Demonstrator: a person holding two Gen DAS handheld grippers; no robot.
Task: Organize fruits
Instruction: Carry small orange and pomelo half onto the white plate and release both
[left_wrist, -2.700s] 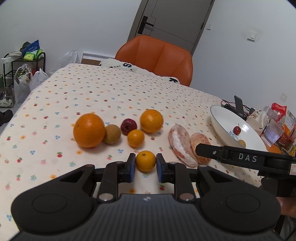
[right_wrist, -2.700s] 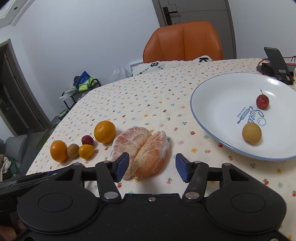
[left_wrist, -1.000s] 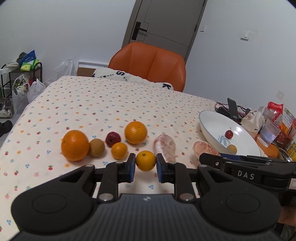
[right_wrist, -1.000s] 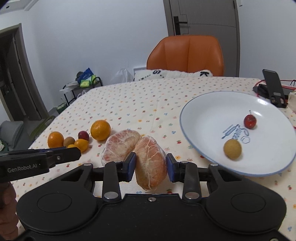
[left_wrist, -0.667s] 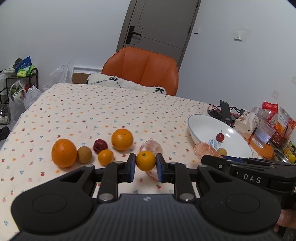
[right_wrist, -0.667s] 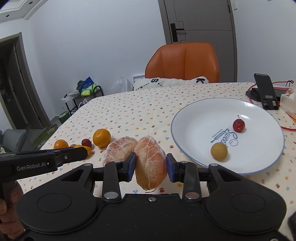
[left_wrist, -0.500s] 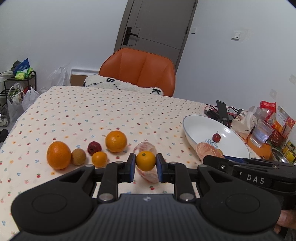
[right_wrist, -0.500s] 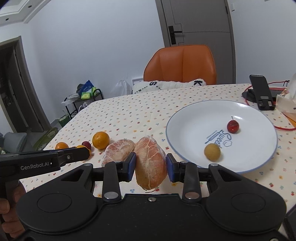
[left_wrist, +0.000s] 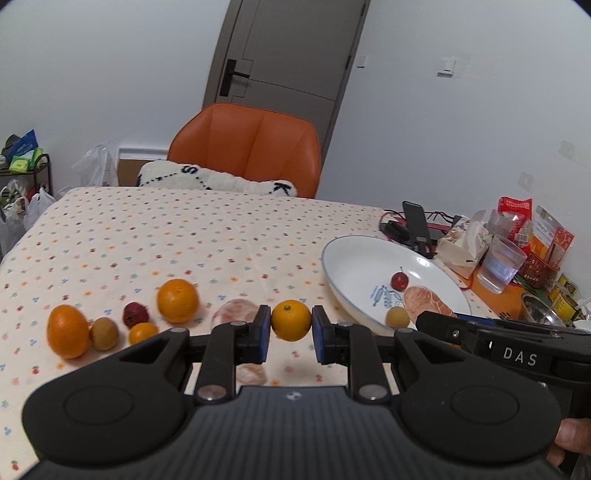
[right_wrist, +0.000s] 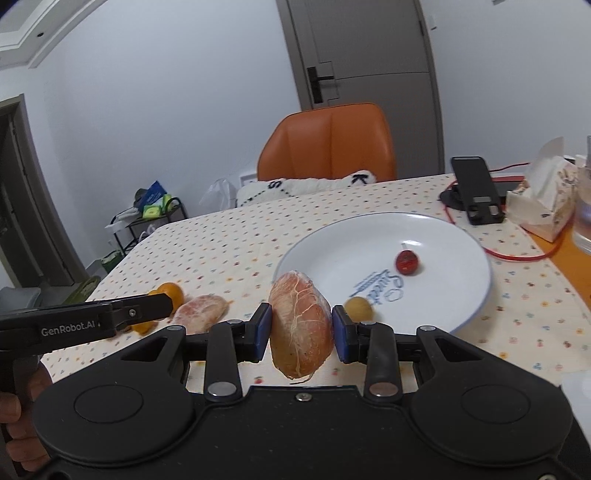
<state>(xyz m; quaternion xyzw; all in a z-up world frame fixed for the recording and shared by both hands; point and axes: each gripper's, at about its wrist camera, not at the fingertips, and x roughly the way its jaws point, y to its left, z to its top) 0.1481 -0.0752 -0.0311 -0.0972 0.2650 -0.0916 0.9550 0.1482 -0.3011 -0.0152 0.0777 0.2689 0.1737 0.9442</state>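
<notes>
Dotted tablecloth (left_wrist: 221, 236), white plate (right_wrist: 461, 258) right of centre. Left gripper (left_wrist: 291, 334) pinching small orange (left_wrist: 291, 319) at frame centre; right gripper (right_wrist: 301, 328) clamping pomelo segment (right_wrist: 301, 325) near plate rim. Transport step, judged. Next: lower over plate, release.

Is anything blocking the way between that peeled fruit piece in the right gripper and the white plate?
Nothing visible. The peeled pomelo segment hangs near the plate's rim; only a small yellow-brown fruit lies just inside.
</notes>
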